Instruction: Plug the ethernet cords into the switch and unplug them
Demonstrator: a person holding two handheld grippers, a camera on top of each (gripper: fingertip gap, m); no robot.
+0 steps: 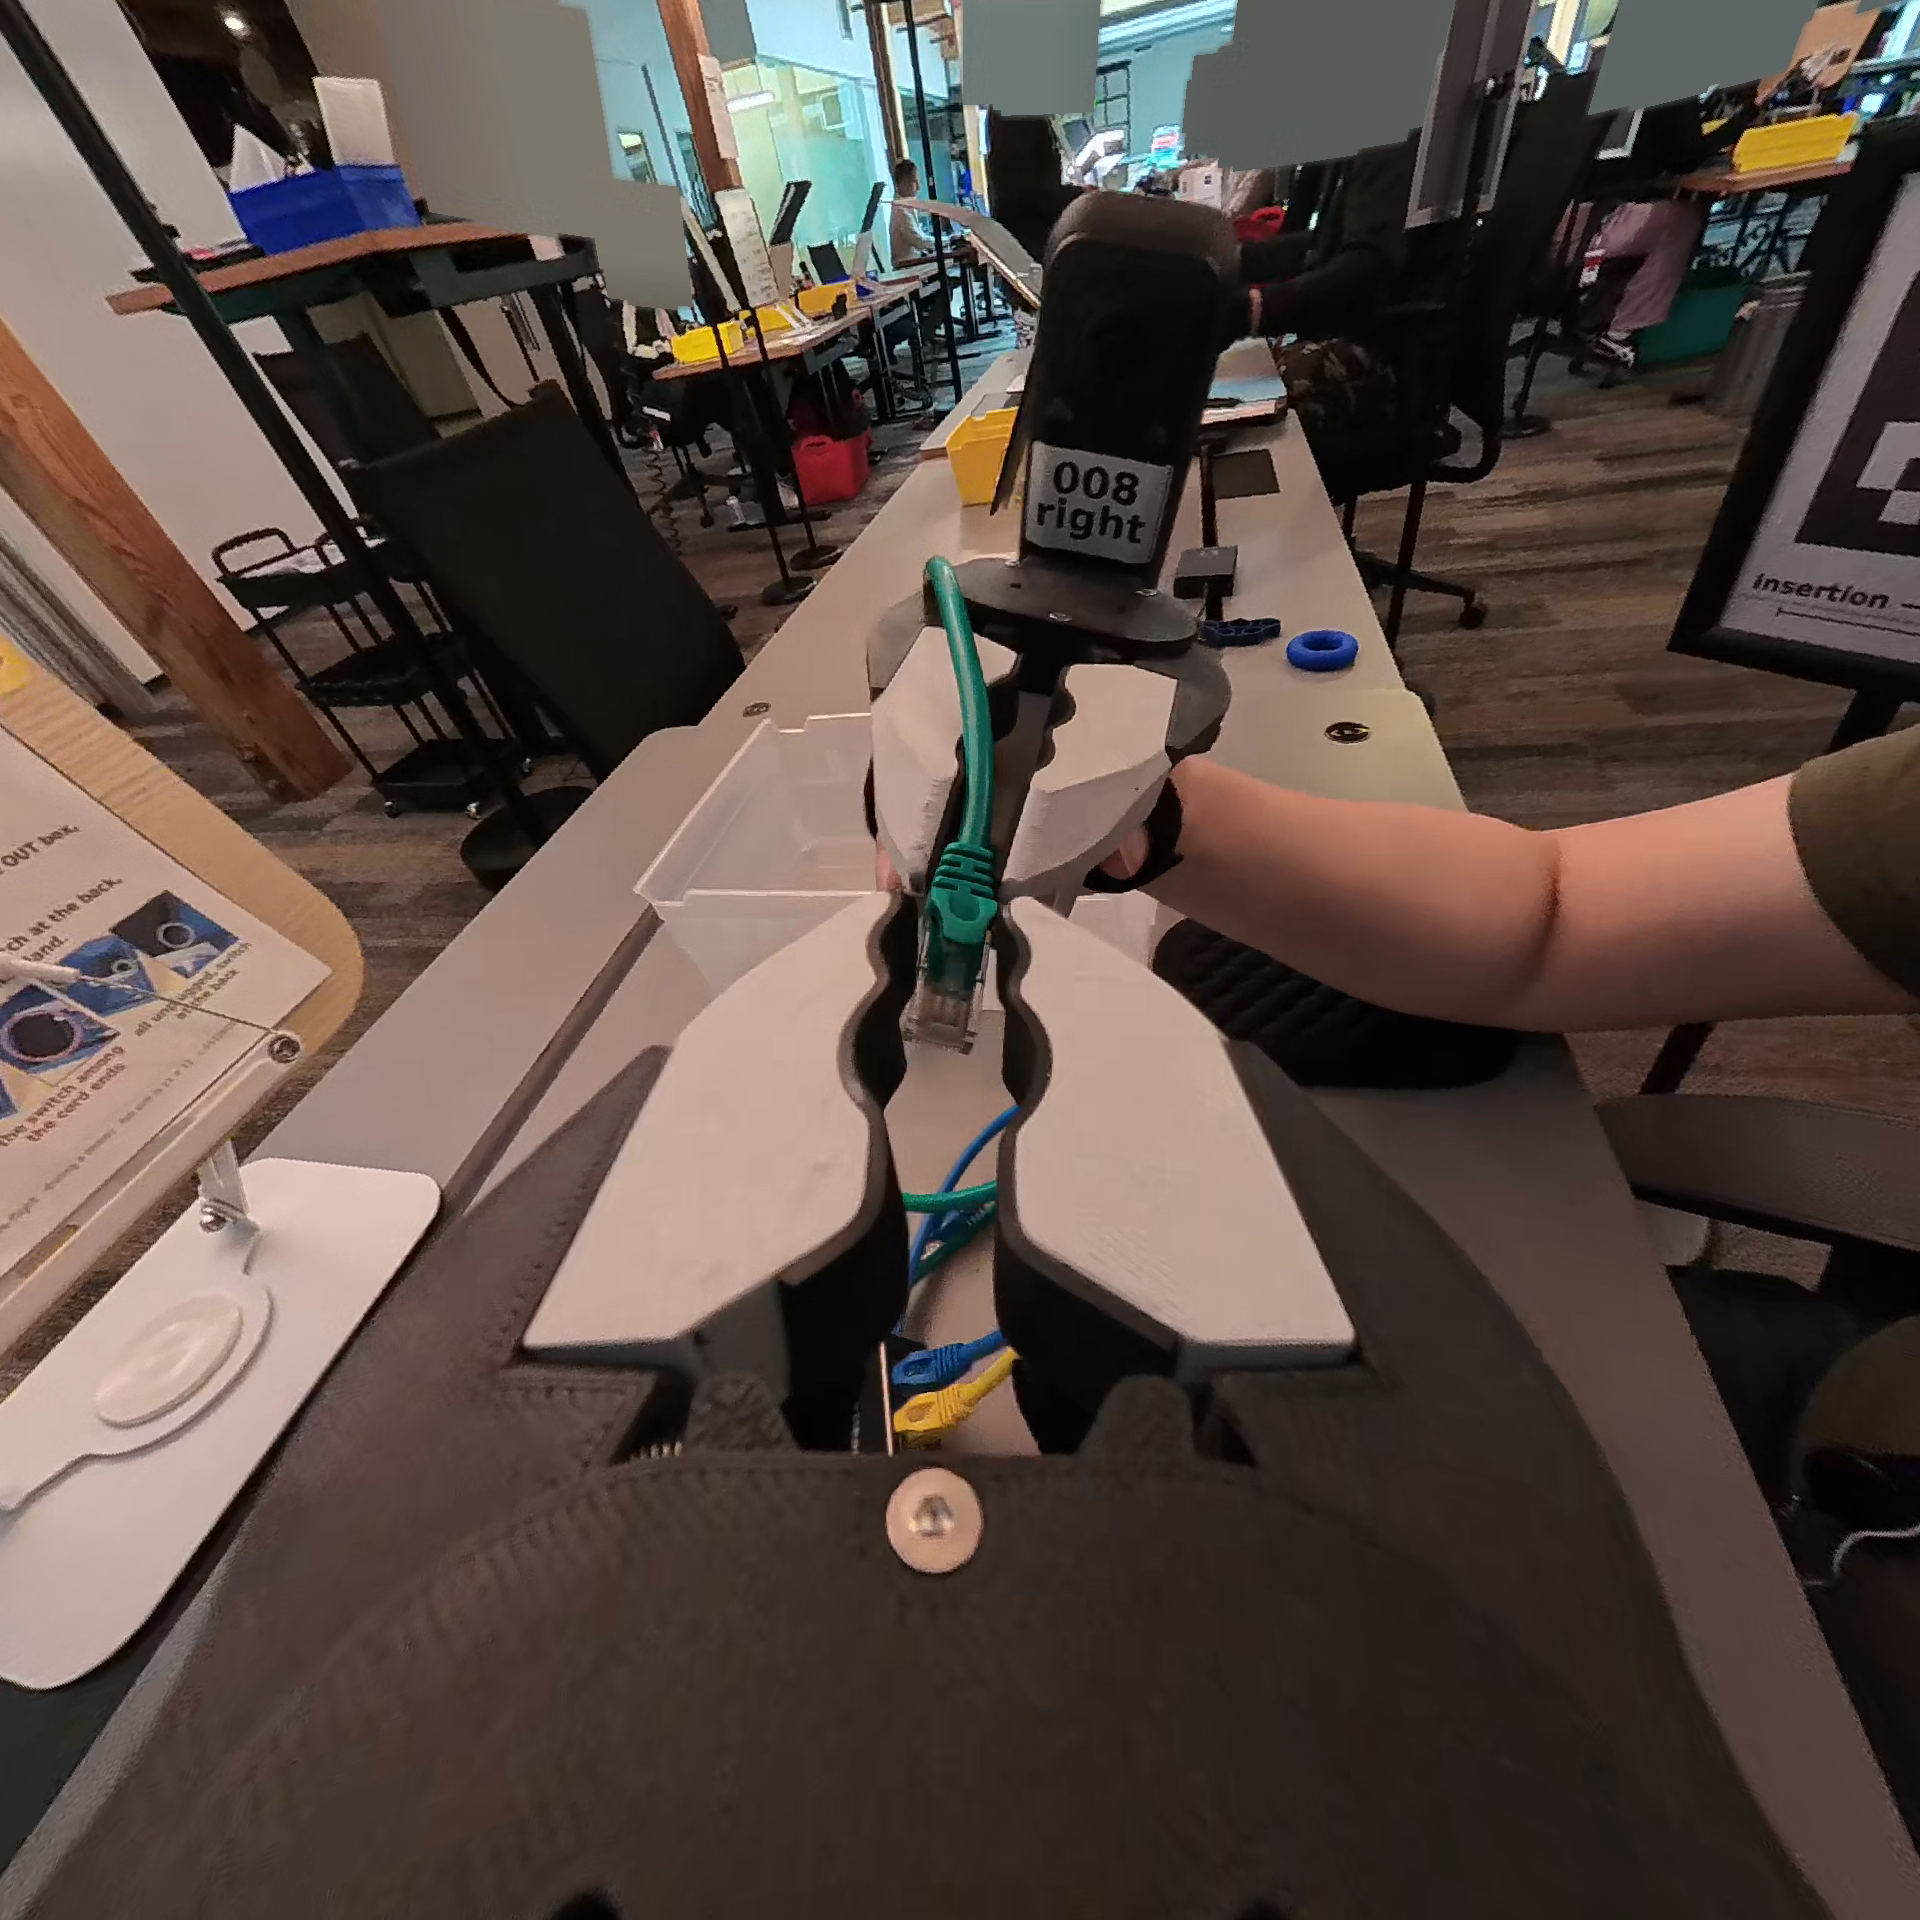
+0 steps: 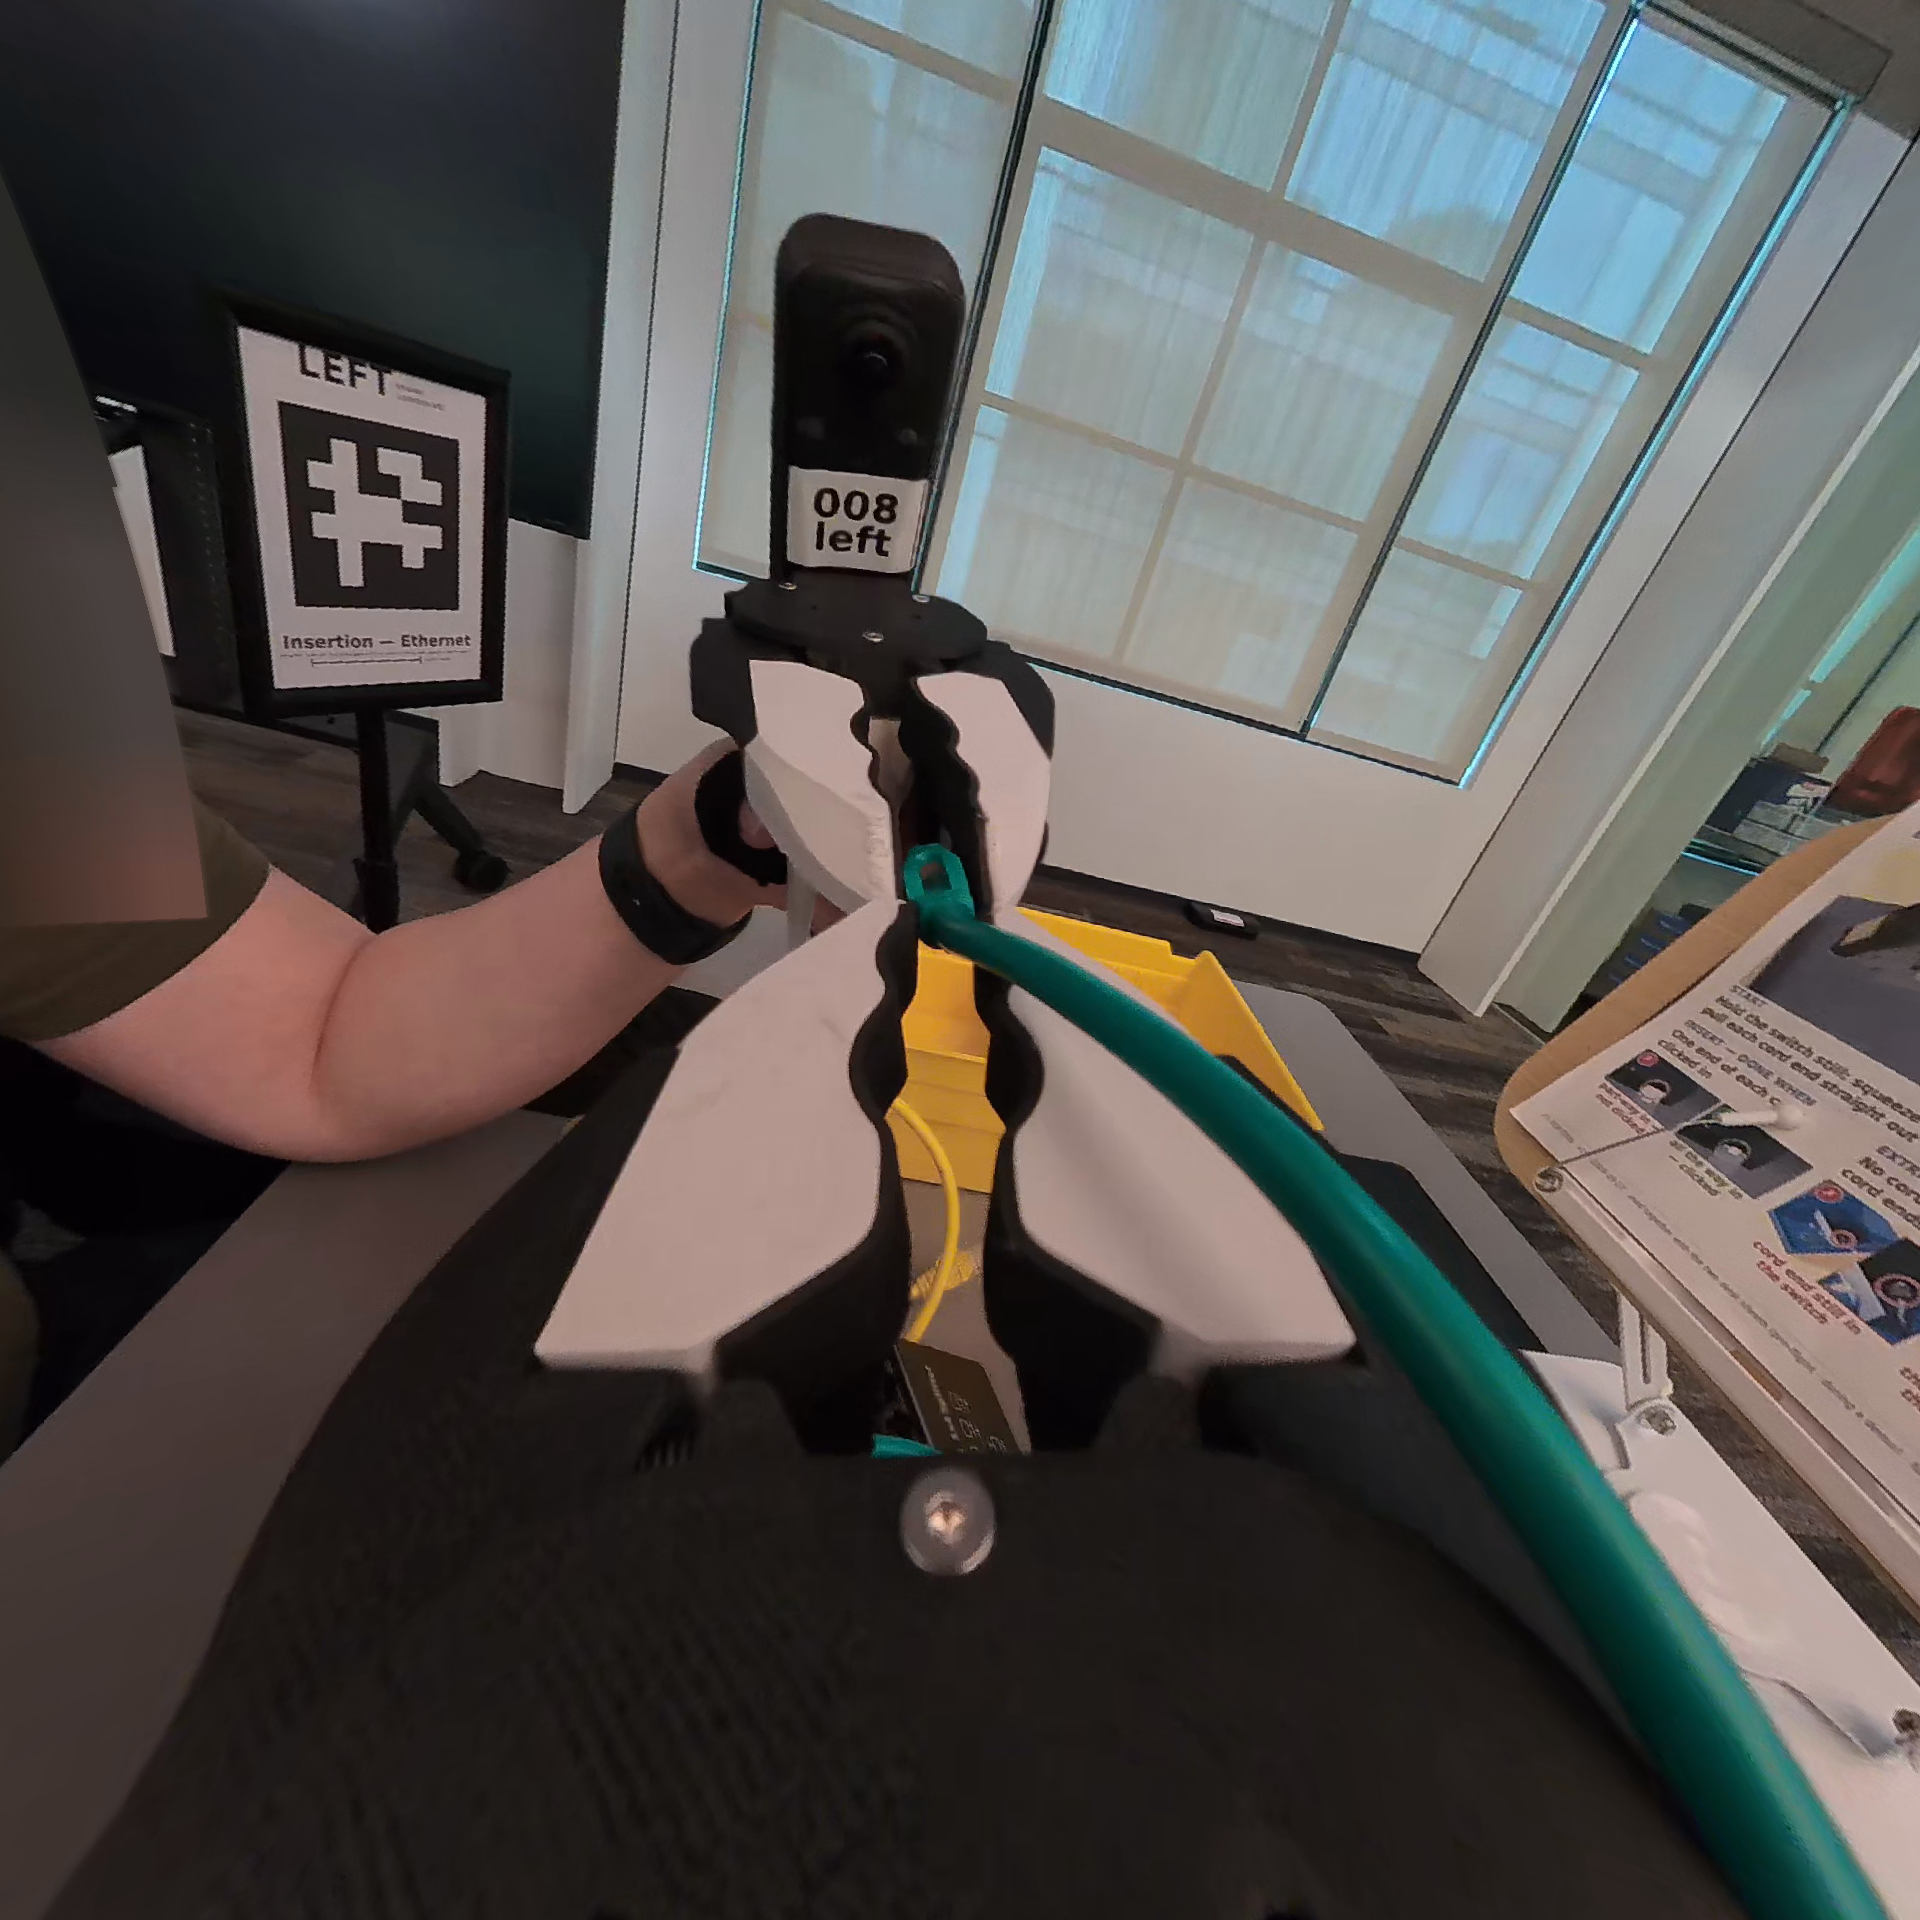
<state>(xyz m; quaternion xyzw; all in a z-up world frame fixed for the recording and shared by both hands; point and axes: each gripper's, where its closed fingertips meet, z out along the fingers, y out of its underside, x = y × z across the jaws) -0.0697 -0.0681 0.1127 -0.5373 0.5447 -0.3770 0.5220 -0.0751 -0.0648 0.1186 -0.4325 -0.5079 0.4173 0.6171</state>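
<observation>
A long grey table (image 1: pixel 1382 582) runs through an open office with dark wood-look flooring, rows of desks and chairs behind, and a tall paned window (image 2: pixel 1299 364) seen from the right wrist view. On the table sit a clear plastic bin (image 1: pixel 769 831), a yellow bin (image 2: pixel 1143 997), a blue ring (image 1: pixel 1322 649) and a white stand (image 1: pixel 156 1382) carrying an instruction sheet (image 1: pixel 114 997) with photos and small print. Two framed signs with black-and-white marker patterns stand at either side — one (image 2: pixel 369 509) by the dark wall, the other (image 1: pixel 1839 436) cut off at the frame edge. Each gripper's camera housing carries a white sticker with printed characters.

The green ethernet cord (image 1: pixel 961 727) is held up between the two tools, above the table. The right gripper (image 2: pixel 940 935) has its jaws pinching the cord just behind the connector boot; the left gripper (image 1: pixel 951 956) meets it tip to tip, its jaws closed on the green boot with the clear plug (image 1: pixel 940 1003) pointing back into them.

Below, through the gaps, only scraps show — blue and yellow plugs (image 1: pixel 940 1387), a yellow cord (image 2: pixel 935 1174), and a dark box edge (image 2: pixel 951 1408), likely the switch, mostly hidden.
</observation>
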